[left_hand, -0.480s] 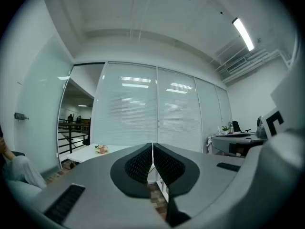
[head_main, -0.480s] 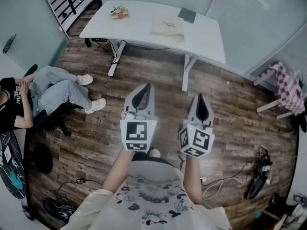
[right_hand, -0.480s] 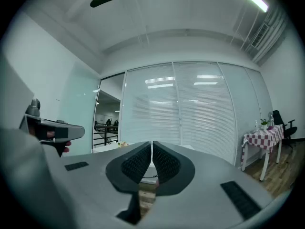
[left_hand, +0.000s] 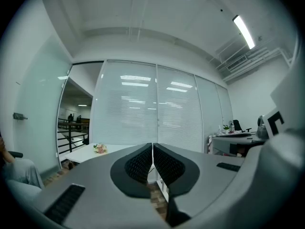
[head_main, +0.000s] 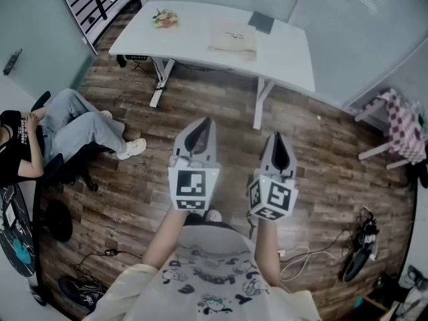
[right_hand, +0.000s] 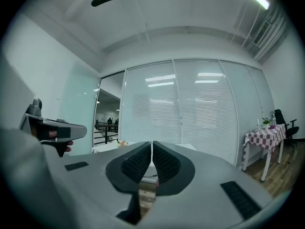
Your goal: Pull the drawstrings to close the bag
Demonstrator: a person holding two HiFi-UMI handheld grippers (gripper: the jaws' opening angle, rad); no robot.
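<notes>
Two grippers, left gripper (head_main: 202, 127) and right gripper (head_main: 277, 139), with fingers (left_hand: 140, 165) clenched on nothing, point level at the bag (head_main: 235, 39), which lies flat on the worktop (head_main: 194, 42) well ahead, roughly midway between them, neither nearer.

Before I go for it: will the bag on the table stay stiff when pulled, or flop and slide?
Likely floppy: the bag lies flat on the table, like thin cloth. Probably light too, so it may slide on that smooth white top if tugged from one side only.
</notes>
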